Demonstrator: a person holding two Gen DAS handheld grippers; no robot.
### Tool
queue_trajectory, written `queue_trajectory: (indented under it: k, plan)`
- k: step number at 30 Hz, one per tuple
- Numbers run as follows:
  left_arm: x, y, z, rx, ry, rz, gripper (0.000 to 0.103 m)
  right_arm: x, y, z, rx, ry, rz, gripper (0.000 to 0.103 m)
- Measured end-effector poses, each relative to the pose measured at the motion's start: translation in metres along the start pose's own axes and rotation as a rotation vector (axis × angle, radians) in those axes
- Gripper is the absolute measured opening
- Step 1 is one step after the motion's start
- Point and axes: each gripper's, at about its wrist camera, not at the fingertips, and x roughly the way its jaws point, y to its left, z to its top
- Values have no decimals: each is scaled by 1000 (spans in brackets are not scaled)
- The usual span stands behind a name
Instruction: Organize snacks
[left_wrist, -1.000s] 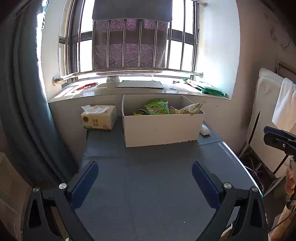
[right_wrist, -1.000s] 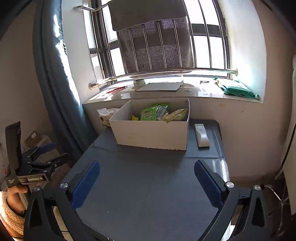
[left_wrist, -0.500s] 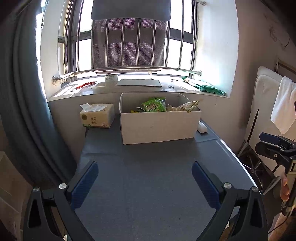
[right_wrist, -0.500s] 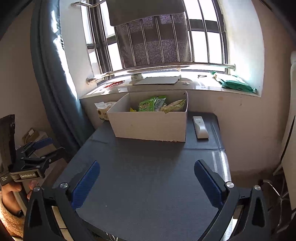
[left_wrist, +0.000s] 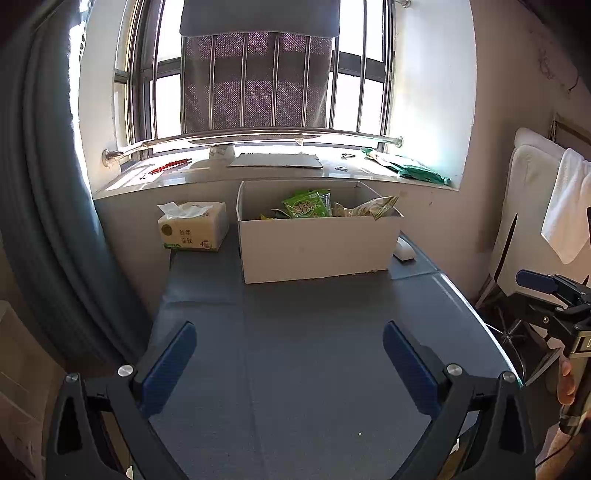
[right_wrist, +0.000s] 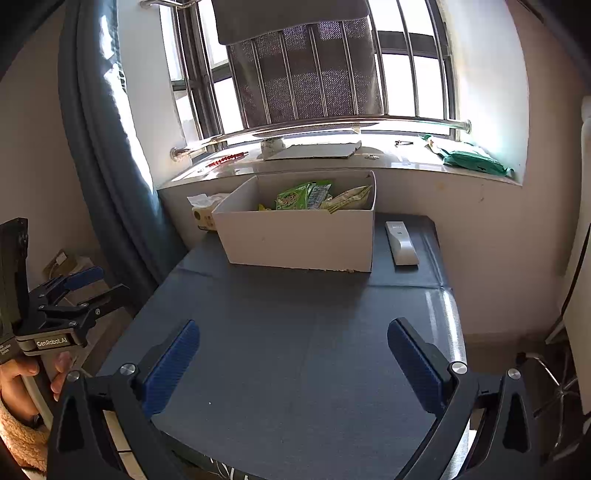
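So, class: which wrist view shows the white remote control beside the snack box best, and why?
The right wrist view: the remote control lies fully visible on the table, right of the cardboard box. In the left wrist view the box hides most of it; only one end shows.

Left gripper (left_wrist: 288, 363) spread wide; right gripper (right_wrist: 293, 363) likewise (both empty)

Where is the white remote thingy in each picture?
Left wrist view: the white remote peeks out just right of the cardboard box, mostly hidden behind its corner.
Right wrist view: the whole remote lies flat on the grey table, right of the box.
Shared landmark: the green snack bag sticking up inside the box.
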Motion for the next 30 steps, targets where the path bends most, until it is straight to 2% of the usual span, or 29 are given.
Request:
queue_trajectory:
  k: [30]
  plan:
    - [4, 0, -2, -2, 15, -6, 103, 2, 6, -3, -12, 6, -4, 103]
